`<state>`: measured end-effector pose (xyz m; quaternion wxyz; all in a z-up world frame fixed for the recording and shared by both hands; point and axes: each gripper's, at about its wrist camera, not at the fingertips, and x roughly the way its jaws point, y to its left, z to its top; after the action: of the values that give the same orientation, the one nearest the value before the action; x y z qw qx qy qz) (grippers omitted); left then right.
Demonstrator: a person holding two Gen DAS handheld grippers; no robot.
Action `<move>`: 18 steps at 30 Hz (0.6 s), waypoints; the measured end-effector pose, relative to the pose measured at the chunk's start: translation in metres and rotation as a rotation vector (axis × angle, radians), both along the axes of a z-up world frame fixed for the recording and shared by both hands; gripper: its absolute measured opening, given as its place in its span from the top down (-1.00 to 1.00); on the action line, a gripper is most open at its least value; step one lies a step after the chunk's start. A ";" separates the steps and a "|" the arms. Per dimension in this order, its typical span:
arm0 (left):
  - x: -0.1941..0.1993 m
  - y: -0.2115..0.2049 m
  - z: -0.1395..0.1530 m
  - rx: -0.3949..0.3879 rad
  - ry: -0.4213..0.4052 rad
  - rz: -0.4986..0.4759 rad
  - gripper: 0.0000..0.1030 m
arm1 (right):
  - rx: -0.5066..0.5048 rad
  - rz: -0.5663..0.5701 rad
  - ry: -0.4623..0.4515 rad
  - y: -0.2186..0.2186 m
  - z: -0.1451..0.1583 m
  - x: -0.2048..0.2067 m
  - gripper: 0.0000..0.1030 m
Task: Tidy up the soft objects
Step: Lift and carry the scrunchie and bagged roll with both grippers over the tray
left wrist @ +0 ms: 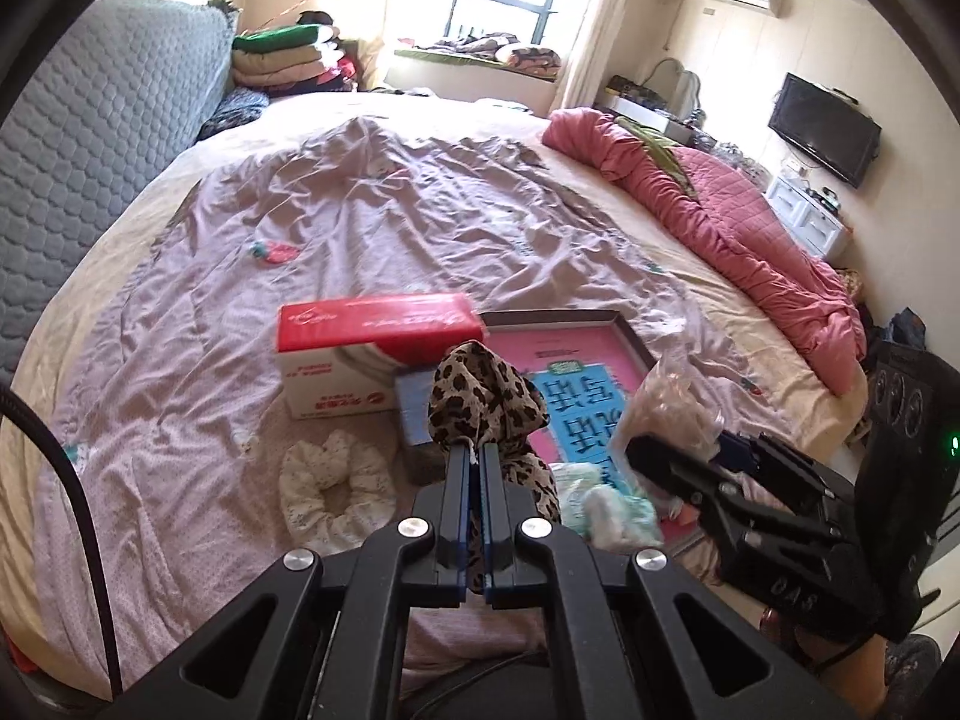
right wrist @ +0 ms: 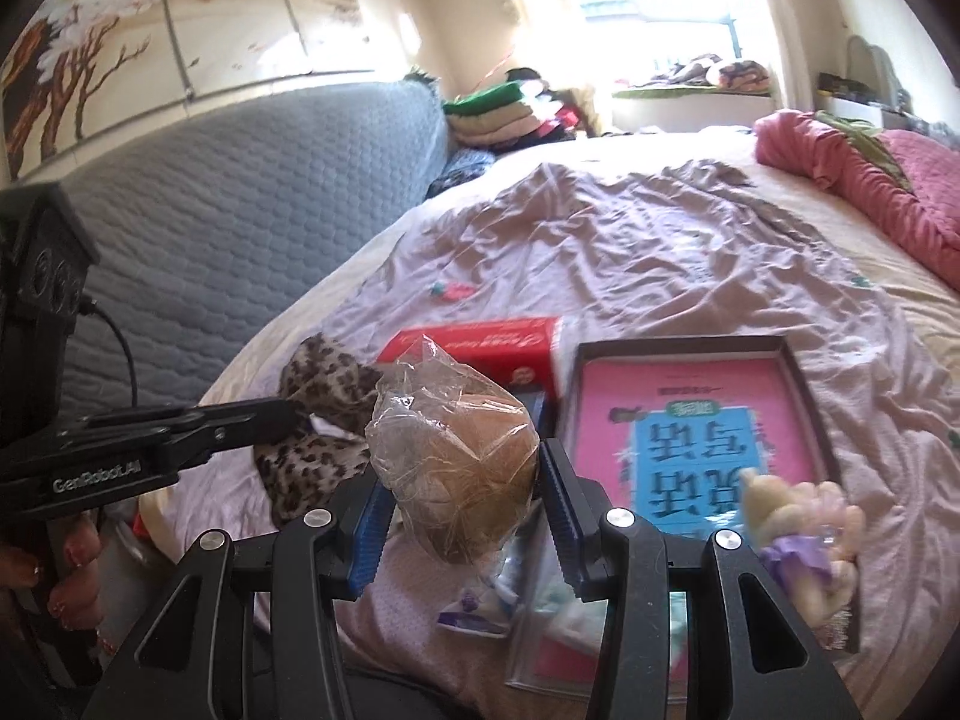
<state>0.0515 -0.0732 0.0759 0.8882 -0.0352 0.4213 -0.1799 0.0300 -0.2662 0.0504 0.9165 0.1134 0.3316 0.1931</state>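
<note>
The leopard-print cloth (left wrist: 480, 396) is thin, brown and beige with dark spots, bunched into folds. The left gripper (left wrist: 476, 450) has its two fingers pressed nearly together on this cloth: one part stands up above the fingertips and another part hangs down behind them, so the cloth is lifted above the bed sheet (left wrist: 384, 228).

The second soft thing is a clear plastic bag (right wrist: 453, 450) with a tan, fibrous lump inside. It stands between the blue pads of the right gripper (right wrist: 462, 474), whose fingers are set moderately wide. The bag's sides are against or very near both pads, but I cannot tell if they really press it.

Ahead of the left gripper lies a red and white box (left wrist: 372, 354), and ahead of the right gripper a shallow tray (right wrist: 798, 378) with a pink and blue printed sheet inside. Left of the left fingers a white ruffled scrunchie (left wrist: 336, 486) rests on the sheet. Right of the right fingers is a small doll (right wrist: 798, 534) with pale hair and purple dress; it is blurred. Below the bag are some small packets (right wrist: 480, 606), hard to identify.
</note>
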 end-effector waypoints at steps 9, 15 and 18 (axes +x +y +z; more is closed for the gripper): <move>-0.008 -0.041 0.013 0.010 -0.023 -0.070 0.95 | 0.023 -0.120 -0.016 -0.054 0.011 -0.011 0.07; -0.005 -0.067 0.008 0.012 -0.011 -0.111 0.95 | 0.045 -0.179 0.013 -0.085 0.003 -0.014 0.07; 0.000 -0.078 0.002 0.021 -0.005 -0.122 0.95 | 0.046 -0.188 0.032 -0.092 -0.004 -0.015 0.07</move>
<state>0.0511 -0.1517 0.0774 0.8769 0.0005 0.4224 -0.2294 0.0149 -0.3578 0.0465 0.9223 0.1680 0.3295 0.1122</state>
